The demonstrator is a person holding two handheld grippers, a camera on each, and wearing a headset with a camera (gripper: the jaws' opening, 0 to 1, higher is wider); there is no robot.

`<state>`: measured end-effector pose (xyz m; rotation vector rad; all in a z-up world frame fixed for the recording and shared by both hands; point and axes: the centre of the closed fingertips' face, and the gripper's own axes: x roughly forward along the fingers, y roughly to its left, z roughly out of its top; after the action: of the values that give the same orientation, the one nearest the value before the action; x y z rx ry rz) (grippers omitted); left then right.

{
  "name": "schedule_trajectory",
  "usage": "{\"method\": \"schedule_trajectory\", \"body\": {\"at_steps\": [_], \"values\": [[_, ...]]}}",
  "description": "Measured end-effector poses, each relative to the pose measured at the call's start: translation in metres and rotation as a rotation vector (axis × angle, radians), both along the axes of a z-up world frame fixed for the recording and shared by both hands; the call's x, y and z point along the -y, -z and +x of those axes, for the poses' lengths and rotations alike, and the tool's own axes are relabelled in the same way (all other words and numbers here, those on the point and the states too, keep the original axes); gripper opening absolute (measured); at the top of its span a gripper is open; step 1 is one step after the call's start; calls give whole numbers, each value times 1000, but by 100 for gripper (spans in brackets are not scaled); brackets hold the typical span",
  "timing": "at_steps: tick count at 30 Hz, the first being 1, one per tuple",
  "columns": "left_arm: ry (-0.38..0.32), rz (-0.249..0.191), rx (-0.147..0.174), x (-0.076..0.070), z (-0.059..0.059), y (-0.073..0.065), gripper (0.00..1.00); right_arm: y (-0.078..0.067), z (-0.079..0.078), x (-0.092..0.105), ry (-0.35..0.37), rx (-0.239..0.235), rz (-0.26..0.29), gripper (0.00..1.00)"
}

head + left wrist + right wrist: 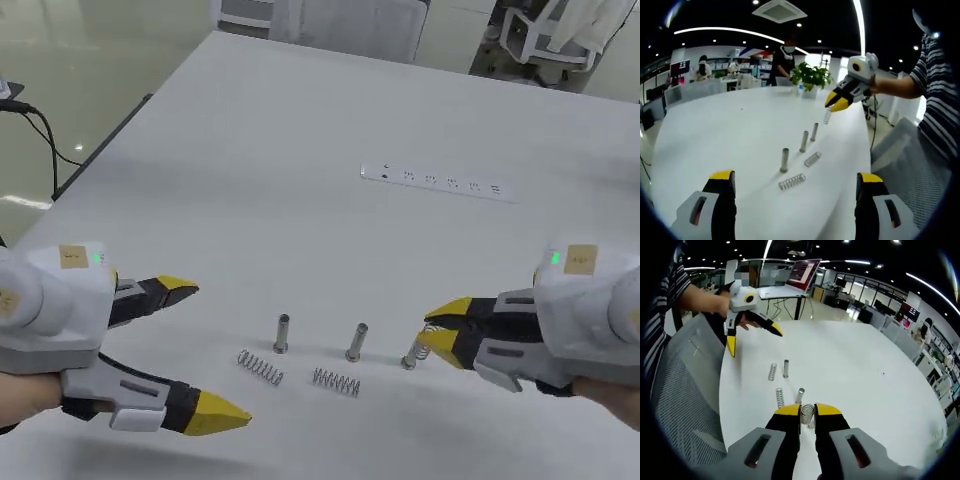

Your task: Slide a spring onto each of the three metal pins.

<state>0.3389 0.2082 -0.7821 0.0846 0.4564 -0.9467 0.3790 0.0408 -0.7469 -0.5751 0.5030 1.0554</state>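
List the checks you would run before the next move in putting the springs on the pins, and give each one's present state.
1. The right gripper is shut on the held spring: ok.
2. All three pins stand upright: ok.
3. The held spring is centred over the nearest pin: not ok, it looks to be beside it.
4. Two spare springs lie on the table by the pins: ok.
5. The left gripper is open and apart from the pins: ok.
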Motion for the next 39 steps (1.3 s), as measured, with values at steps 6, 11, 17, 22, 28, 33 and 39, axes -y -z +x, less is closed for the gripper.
{"method": "schedule_trajectory", "body": {"at_steps": [6,11,17,22,28,33,39], "values": [[-16,-7,5,-3,2,-2,98,-4,18,9,117,-30,78,7],[-25,-9,1,-7,1,0,98,2,23,10,141,-48,82,7],[-33,-10,-6,-10,0,2,98,6,25,6,158,-71,108,7],[-43,-14,-11,-11,0,3,98,13,27,6,156,-76,88,7],[-48,-20,-13,-11,0,3,98,14,28,3,153,-64,83,7],[-50,-23,-15,-12,-1,3,98,9,27,2,150,-57,82,7],[-50,-23,-18,-12,0,4,98,9,25,3,144,-51,68,7]]}}
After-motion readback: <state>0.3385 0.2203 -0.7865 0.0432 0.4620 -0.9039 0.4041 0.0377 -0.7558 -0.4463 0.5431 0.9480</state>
